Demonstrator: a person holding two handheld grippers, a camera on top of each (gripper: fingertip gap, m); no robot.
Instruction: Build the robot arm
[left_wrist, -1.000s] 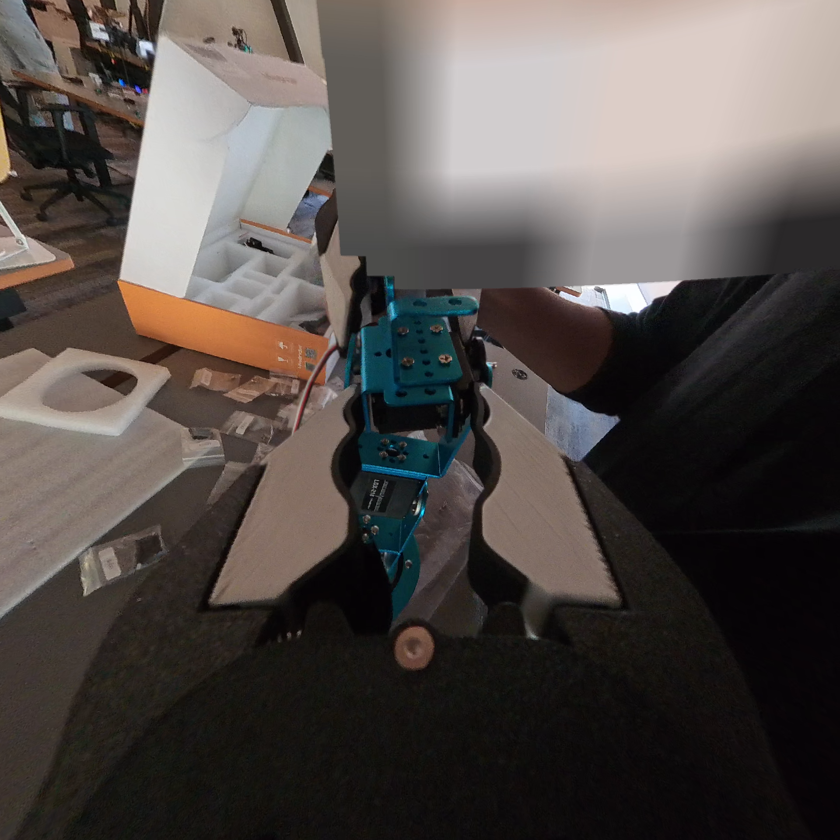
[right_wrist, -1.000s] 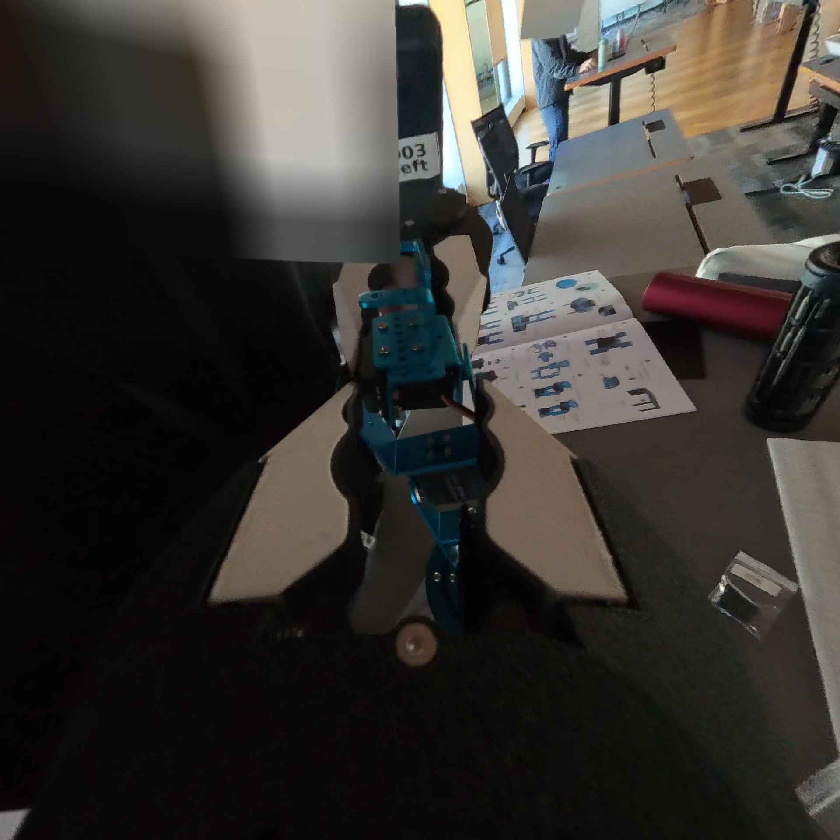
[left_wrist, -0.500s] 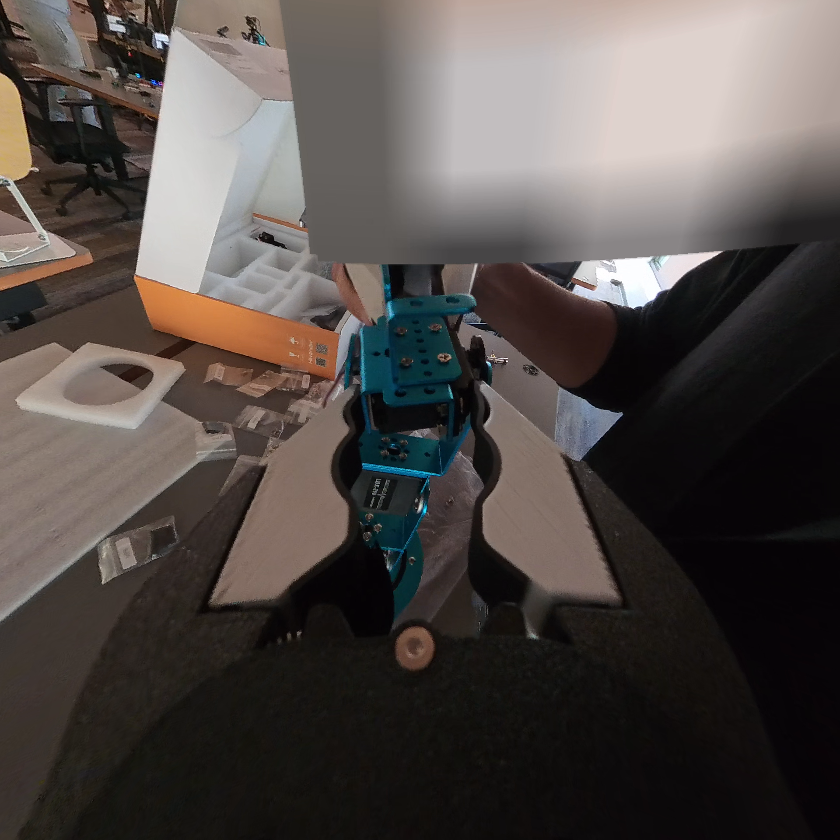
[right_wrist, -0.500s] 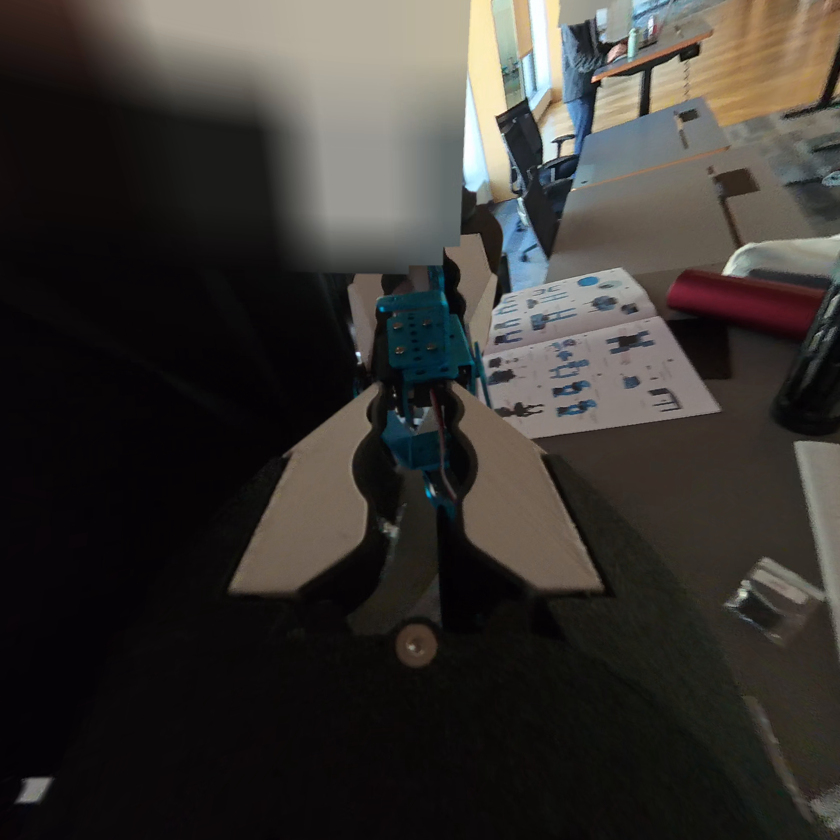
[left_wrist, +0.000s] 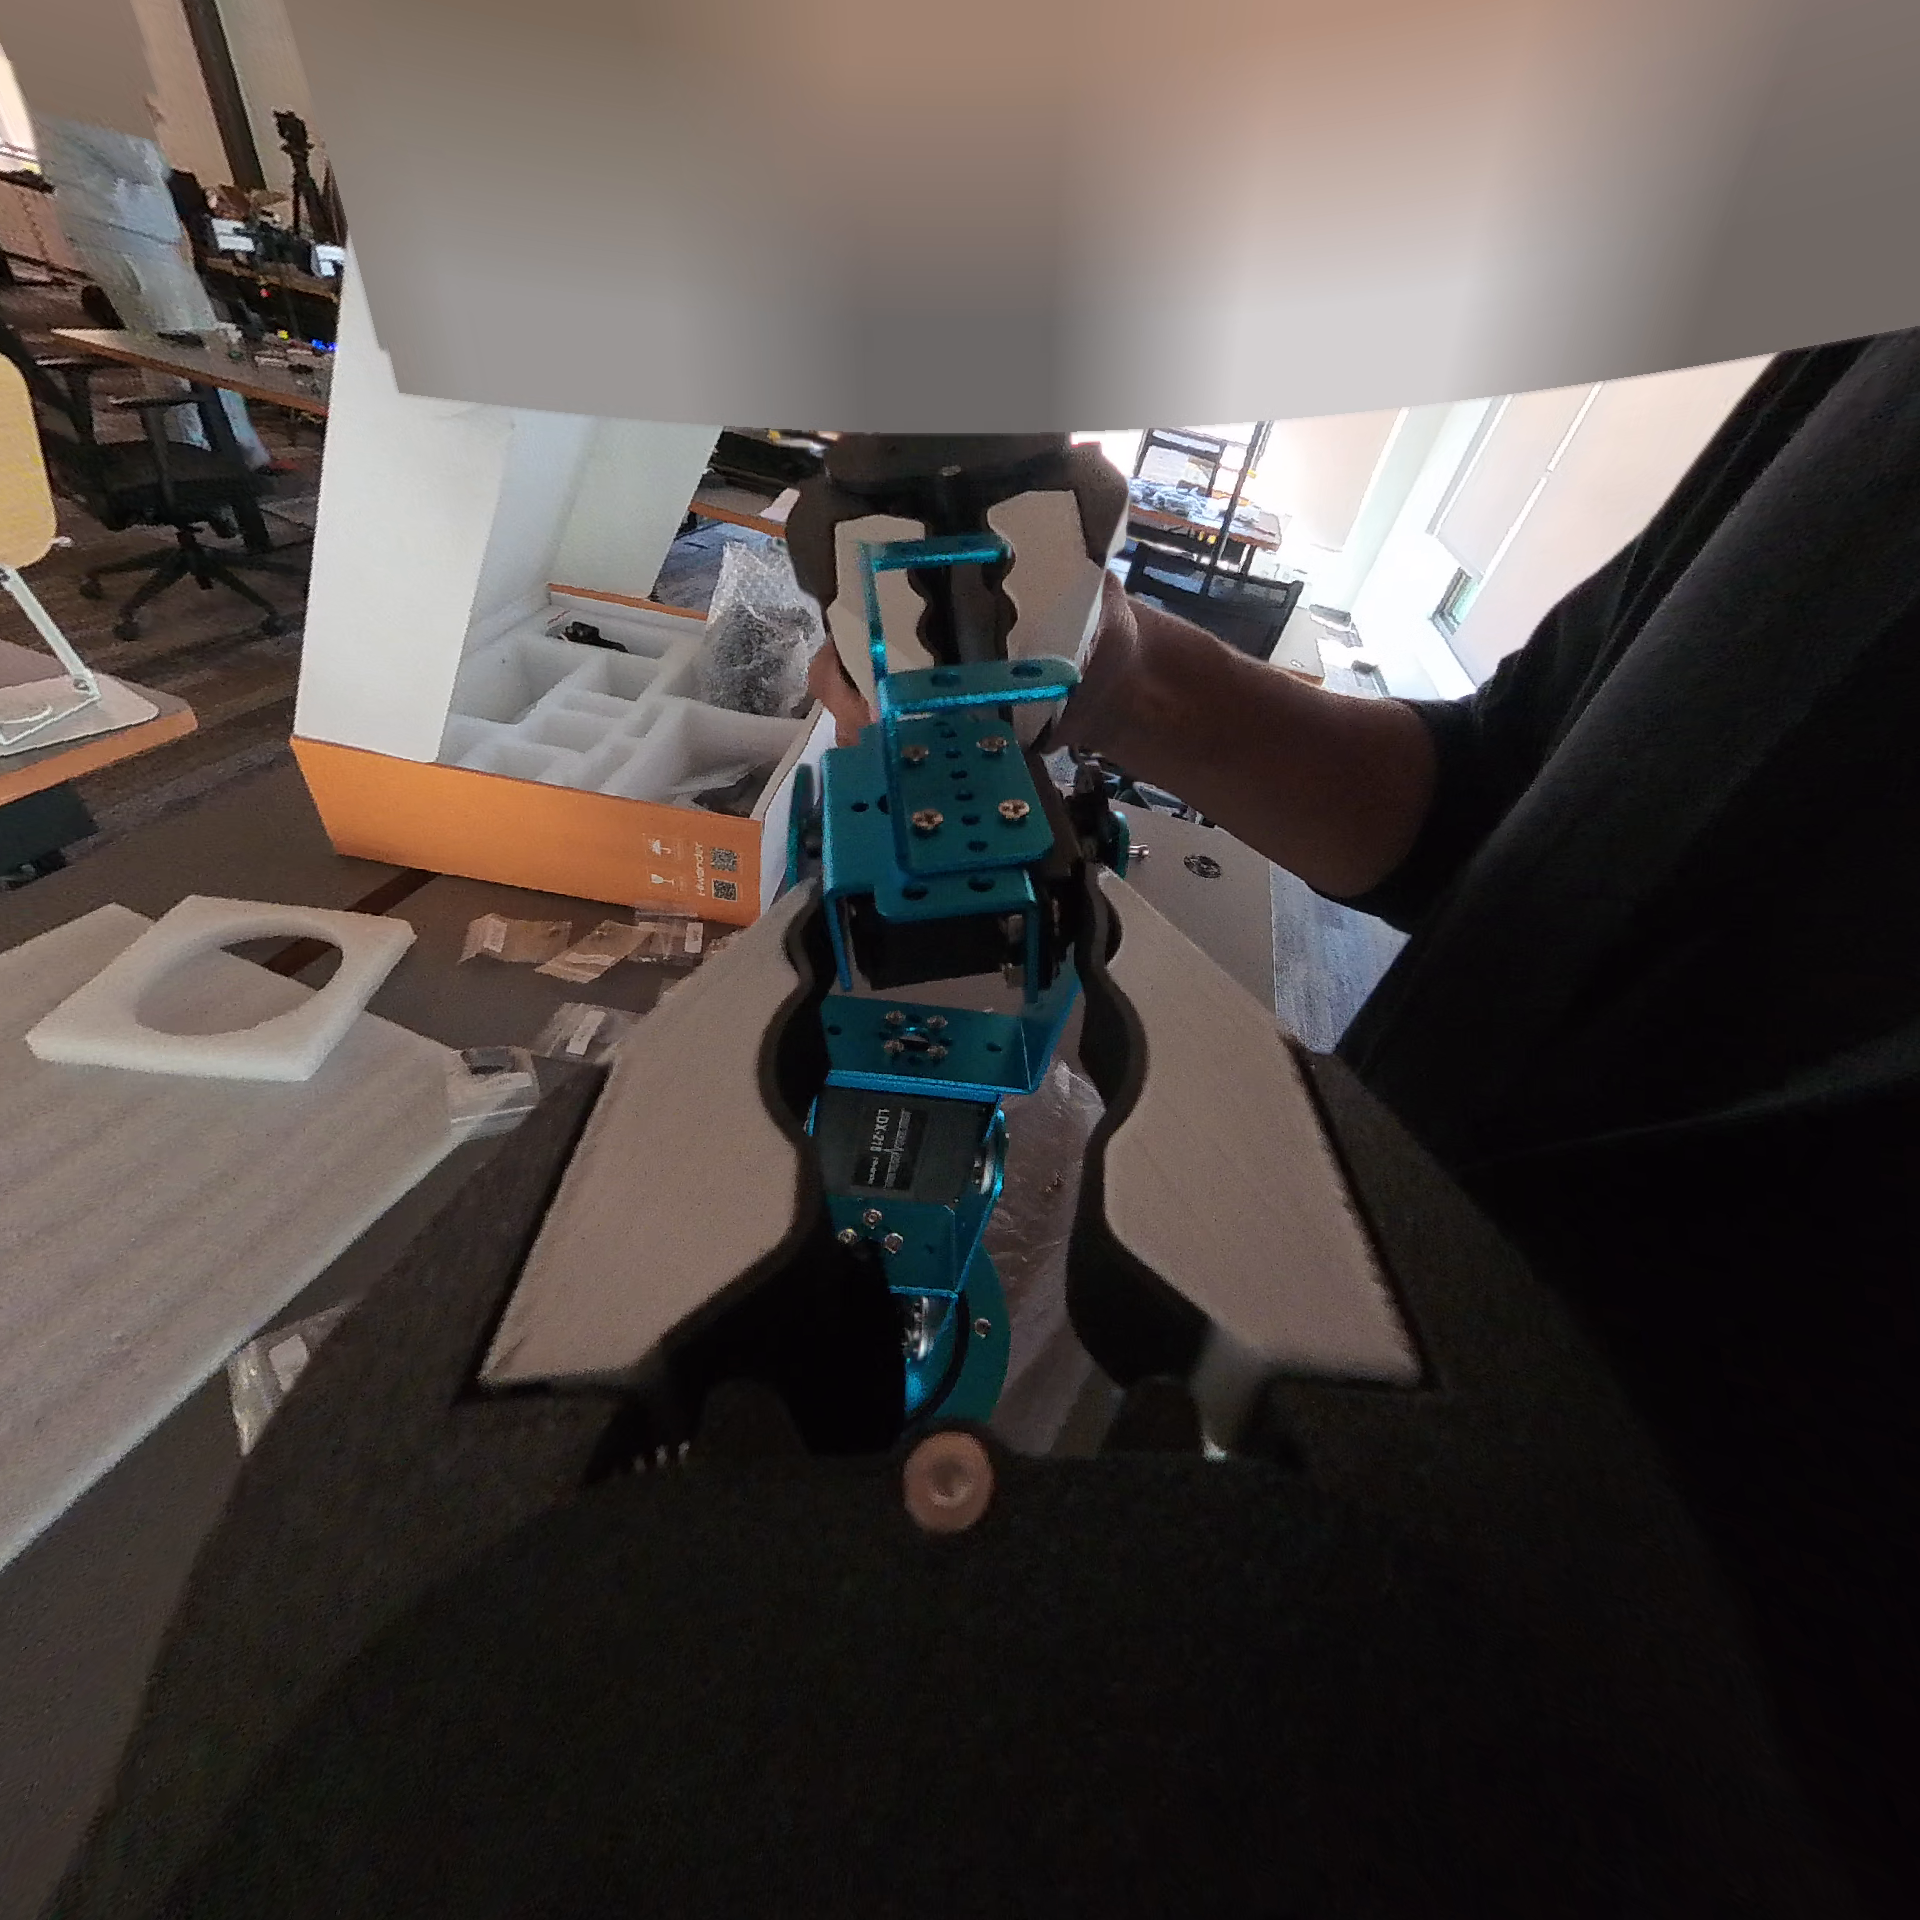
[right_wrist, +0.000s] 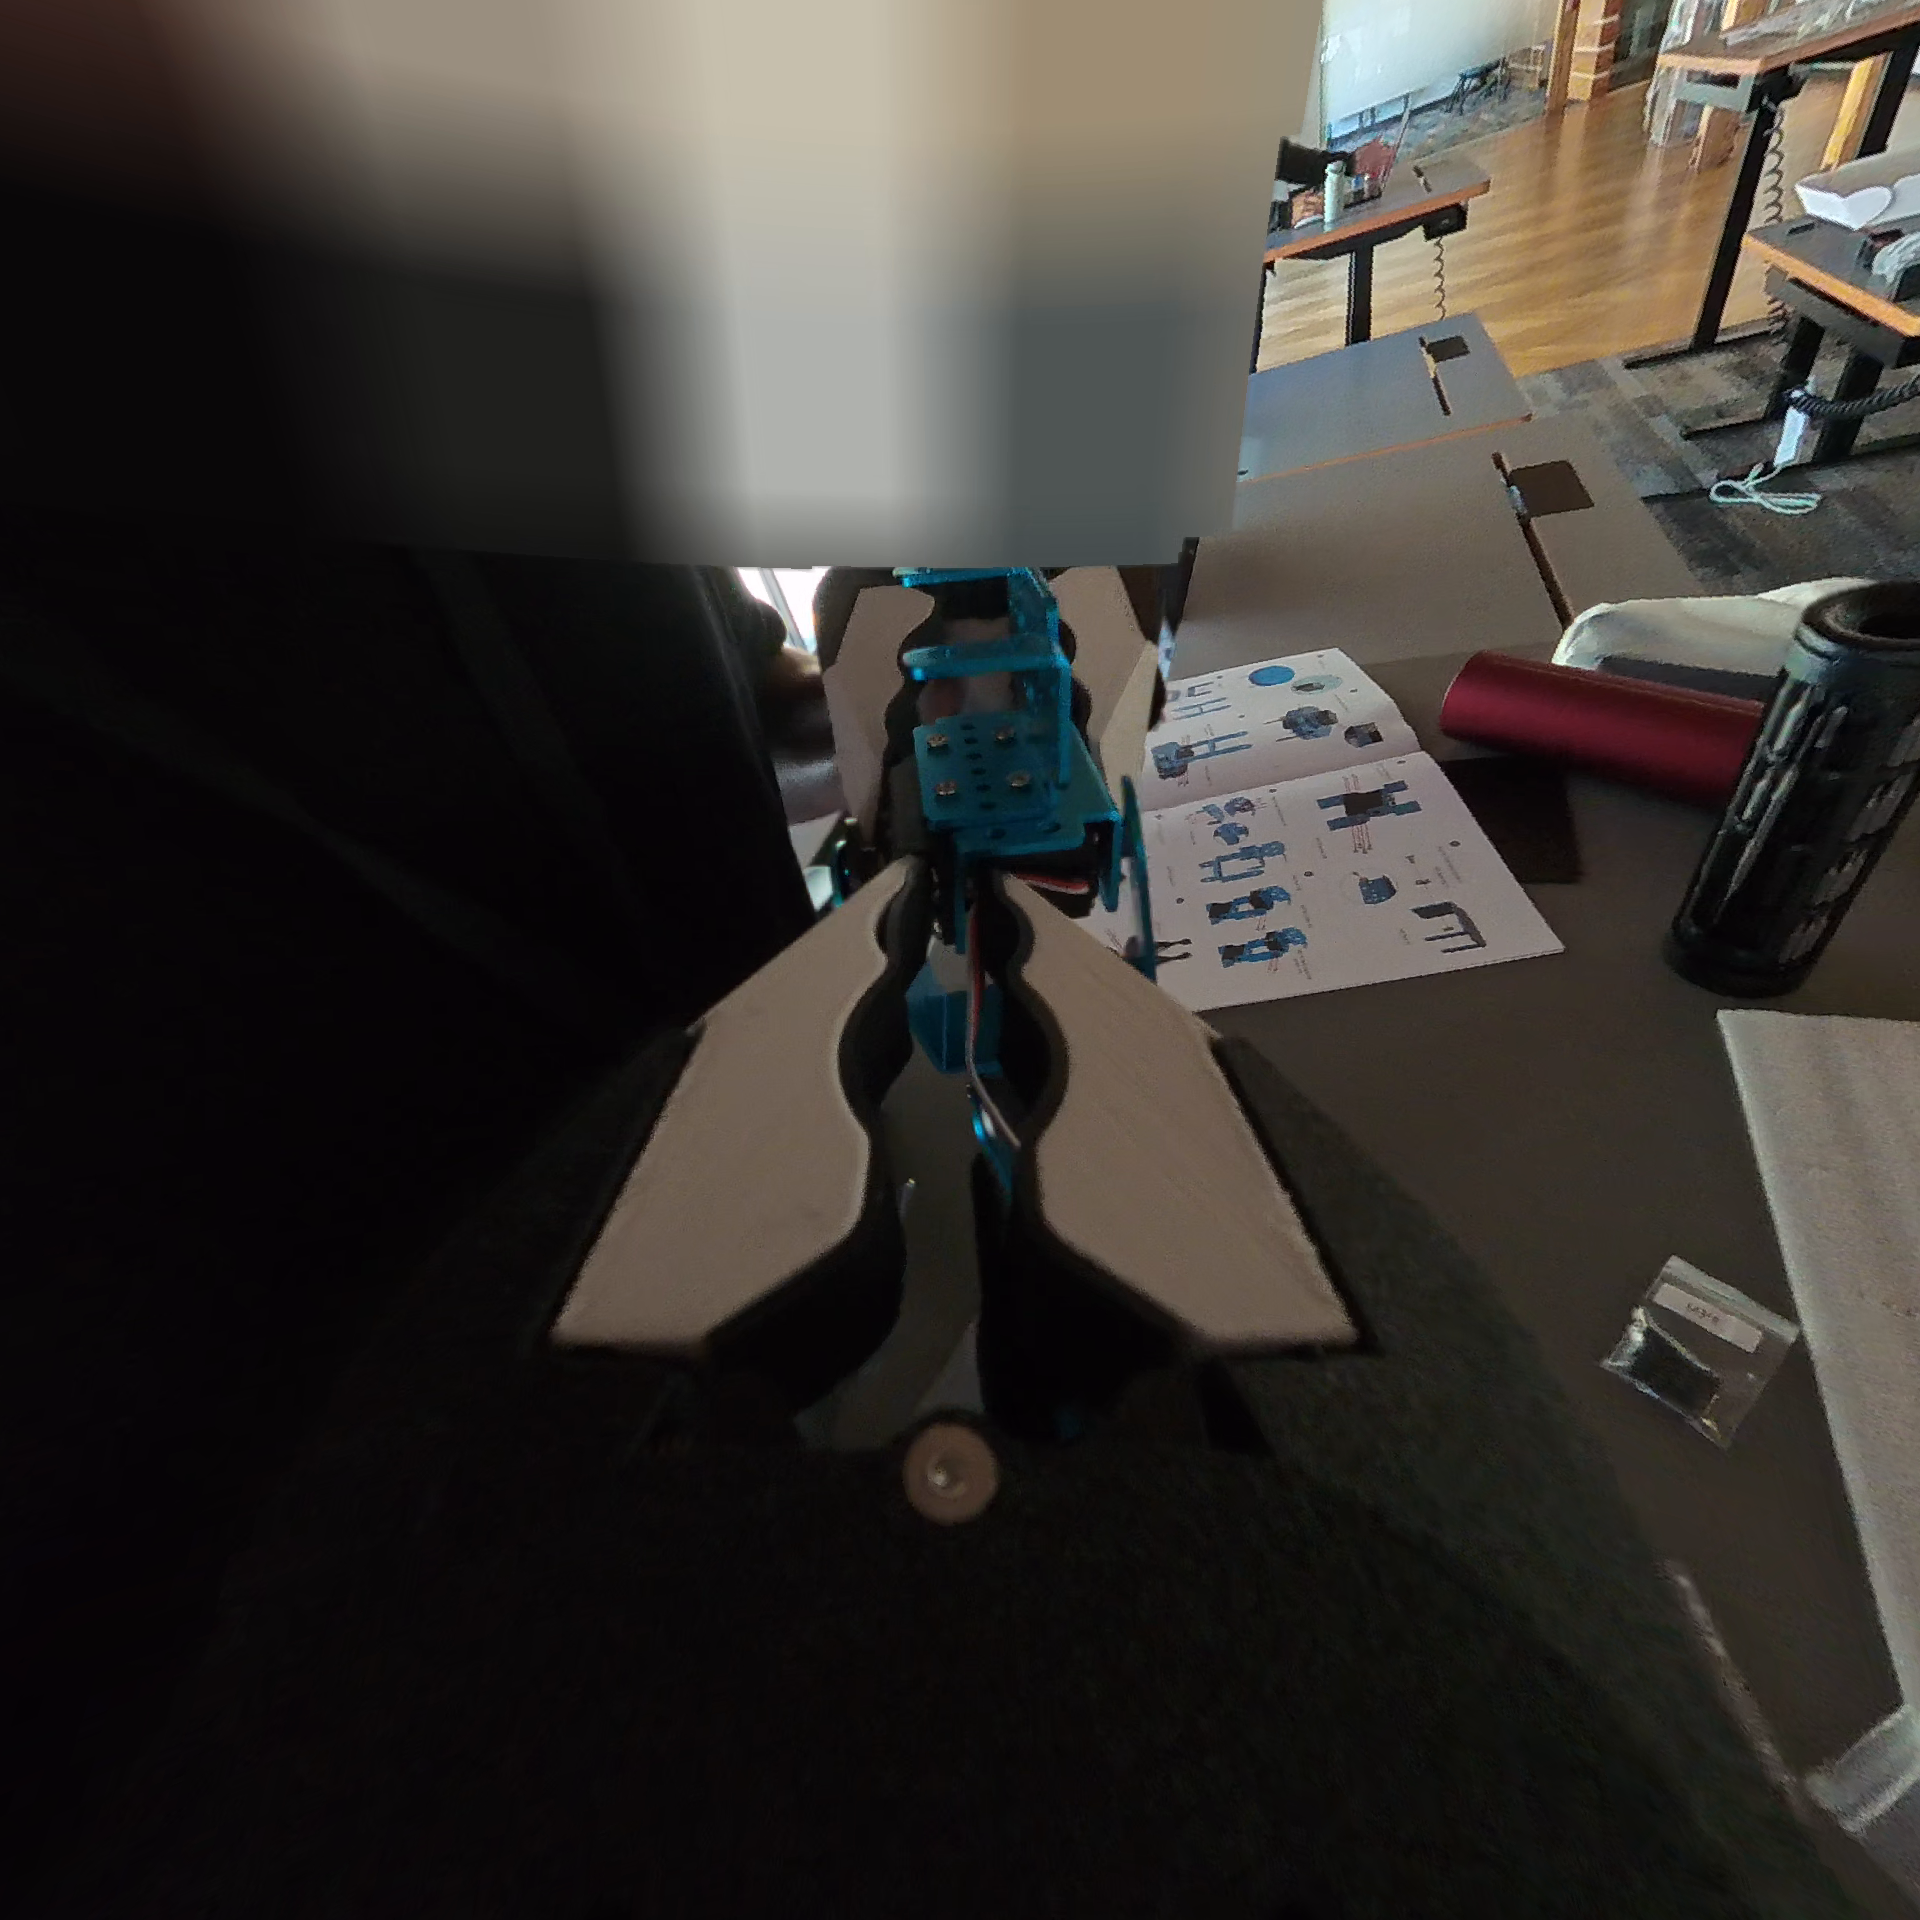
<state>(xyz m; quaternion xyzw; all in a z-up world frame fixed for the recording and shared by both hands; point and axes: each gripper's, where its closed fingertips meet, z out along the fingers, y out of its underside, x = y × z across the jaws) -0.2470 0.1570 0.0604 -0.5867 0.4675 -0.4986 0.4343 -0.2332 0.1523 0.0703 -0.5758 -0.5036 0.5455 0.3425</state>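
I see a blue metal servo assembly (left_wrist: 925, 935) held up above the surface (right_wrist: 1455, 1143), between my two grippers. My left gripper (left_wrist: 945, 914) is clamped around its middle bracket. My right gripper (right_wrist: 956, 904) is clenched on the other end, pinching near its wires. Far left sits an open orange-and-white box (left_wrist: 540, 821) beside a white foam frame (left_wrist: 218, 997). To the right lie an open instruction booklet (right_wrist: 1340, 831), a red tube (right_wrist: 1590, 727) and a black bottle (right_wrist: 1797, 800).
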